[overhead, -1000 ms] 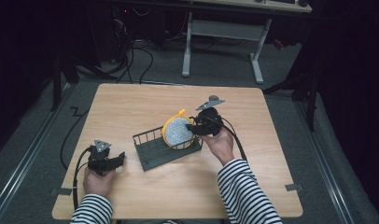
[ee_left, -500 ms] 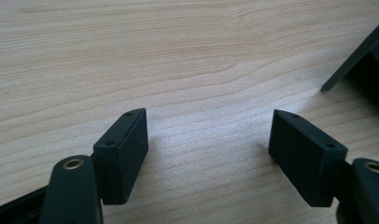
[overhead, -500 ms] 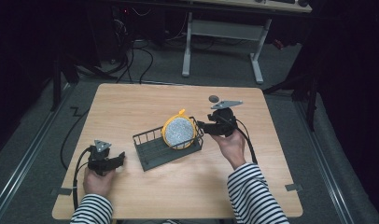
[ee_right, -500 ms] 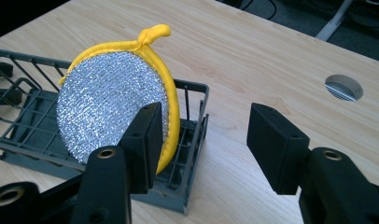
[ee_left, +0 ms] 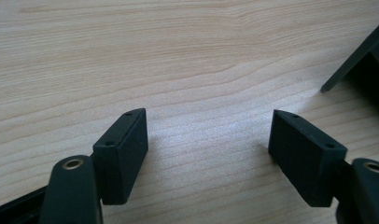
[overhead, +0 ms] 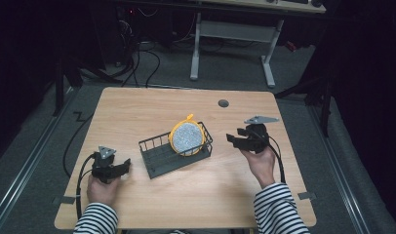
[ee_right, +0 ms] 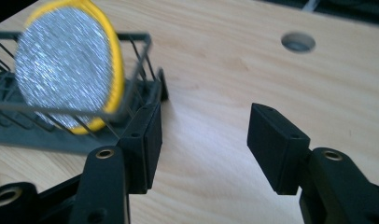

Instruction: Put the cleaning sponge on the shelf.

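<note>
At about 8 o'clock on the wooden surface, the left gripper rests with jaws spread wide, holding nothing. At centre sits a dark wire basket; a yellow-rimmed silver disc stands upright in its right end. At 3 o'clock, well apart from the basket, the right gripper hangs wide open and empty.
</note>
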